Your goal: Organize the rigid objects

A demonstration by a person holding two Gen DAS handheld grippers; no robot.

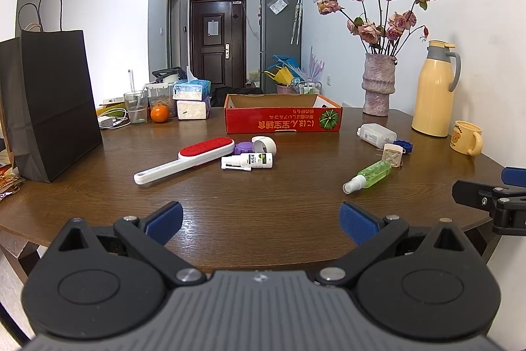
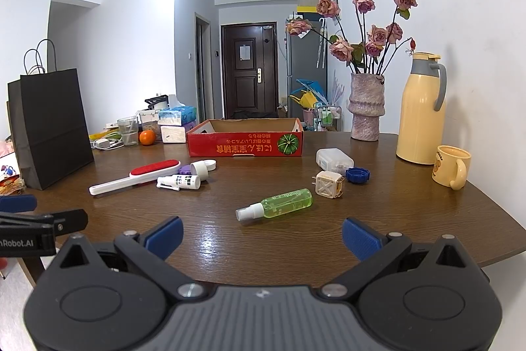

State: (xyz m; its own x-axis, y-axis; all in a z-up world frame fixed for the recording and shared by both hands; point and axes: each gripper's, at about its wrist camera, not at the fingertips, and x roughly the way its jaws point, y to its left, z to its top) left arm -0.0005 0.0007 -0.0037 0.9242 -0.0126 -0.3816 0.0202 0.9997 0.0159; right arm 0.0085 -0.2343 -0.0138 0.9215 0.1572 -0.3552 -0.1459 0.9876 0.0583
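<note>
a dark wooden table (image 1: 256,219) filled both views. the left gripper (image 1: 261,221) and the right gripper (image 2: 262,236) hovered side by side over its near edge, each with blue-padded jaws spread wide apart and holding nothing. a shallow red cardboard box (image 2: 245,145) sat toward the far edge, open side up. in front of it, left of centre, lay a red-faced lint brush (image 1: 187,158) with a white handle, touching a small white spray bottle (image 1: 248,161), a purple cap (image 1: 244,148) and a white lid (image 1: 264,144). toward the right edge lay a green spray bottle (image 2: 276,204) on its side, near a cream plug adapter (image 2: 328,184), a blue cap (image 2: 357,175) and a clear plastic container (image 2: 333,159). a vase of dried roses (image 2: 365,107), a yellow thermos (image 2: 422,111) and a yellow mug (image 2: 452,166) stood by the far right corner; a black paper bag (image 1: 49,107) stood at the left edge.
</note>
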